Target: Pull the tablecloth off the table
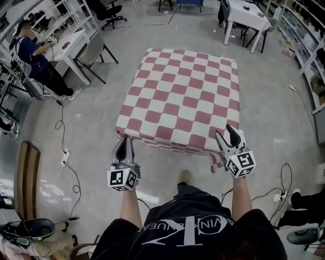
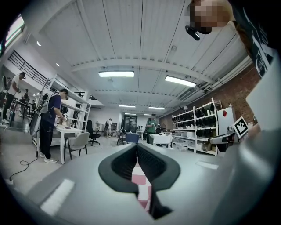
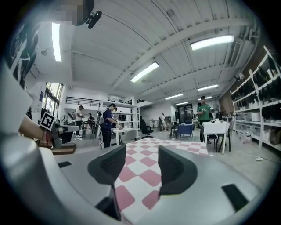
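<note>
Your body: your black shirt is filling the bottom of the head view, and both forearms are reaching forward, one shoe showing between them.
Left tool: you are holding it at the near left corner of the tablecloth. In the left gripper view its jaws are pressing together on a thin strip of the pink-and-white cloth.
Right tool: you are holding it at the near right corner. In the right gripper view its jaws are standing apart, with checked cloth running between and below them and neither pad clamping it.
Near hem: it is hanging over the near edge, and the right corner is drooping in a fold just below the right tool.
Tablecloth: it is lying spread over the square tabletop ahead of you, covering it fully so none of the surface is showing. The far edge is lying flat.
Floor: grey, running all round the covered tabletop, with a cable trailing on it at your left.
Left side, further off: a person is standing near a grey chair.
Far end: a white far tabletop is standing well apart from the cloth.
</note>
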